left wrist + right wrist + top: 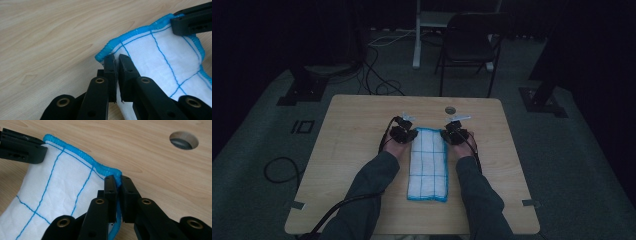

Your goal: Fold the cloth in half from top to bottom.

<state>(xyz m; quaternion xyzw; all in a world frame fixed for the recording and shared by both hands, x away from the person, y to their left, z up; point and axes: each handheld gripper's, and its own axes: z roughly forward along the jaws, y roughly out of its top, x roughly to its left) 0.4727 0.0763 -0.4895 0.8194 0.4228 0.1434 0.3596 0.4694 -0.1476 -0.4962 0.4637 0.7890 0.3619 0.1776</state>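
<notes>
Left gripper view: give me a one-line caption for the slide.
Left gripper shut on a far corner of the white, blue-edged cloth on the wooden table; right gripper pinches the other corner.

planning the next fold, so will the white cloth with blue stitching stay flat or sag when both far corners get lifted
Likely floppy: the cloth already buckles between the left gripper and right gripper. Probably light, being thin folded fabric. Unlikely to slip, since both jaws pinch its thick hem.
</notes>
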